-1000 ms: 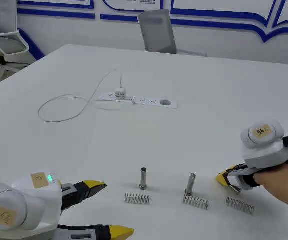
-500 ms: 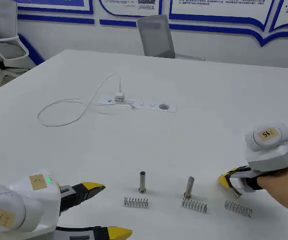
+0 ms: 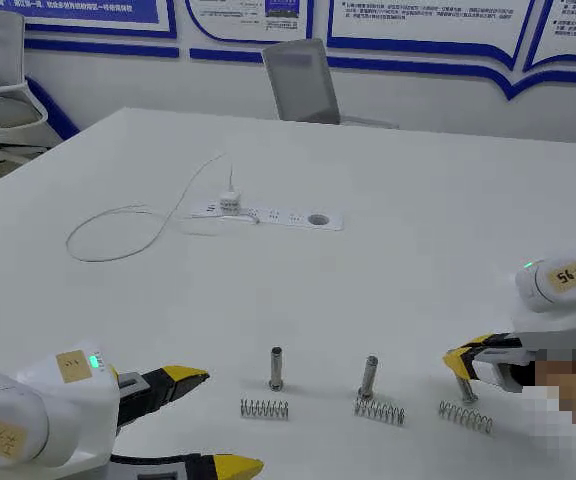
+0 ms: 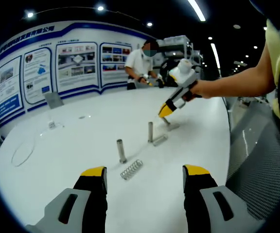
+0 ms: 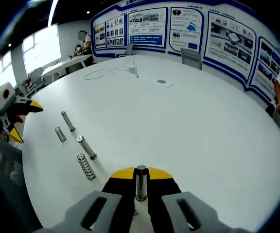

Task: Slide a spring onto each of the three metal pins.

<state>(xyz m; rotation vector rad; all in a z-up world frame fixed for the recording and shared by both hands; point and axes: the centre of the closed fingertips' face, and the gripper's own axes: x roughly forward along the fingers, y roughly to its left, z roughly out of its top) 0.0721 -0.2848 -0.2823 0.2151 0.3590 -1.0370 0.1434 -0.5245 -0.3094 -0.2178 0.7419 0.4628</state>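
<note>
Clamps third pin (image 5: 140, 184) standing on table (image 3: 418, 260) in right gripper (image 5: 140, 174), likely steadying it for spring (image 3: 465, 417) just beside. Leaves left pin (image 3: 273, 368), middle pin (image 3: 369, 376) bare, springs (image 3: 265, 408) alongside. Holds left gripper (image 4: 145, 172) jaws apart, empty, ready to fetch.

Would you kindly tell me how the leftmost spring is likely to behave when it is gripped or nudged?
The leftmost spring is a thin open wire coil, so probably very light and apt to squash under hard jaws. It lies on its side on the smooth table, so a nudge would likely roll it.
</note>
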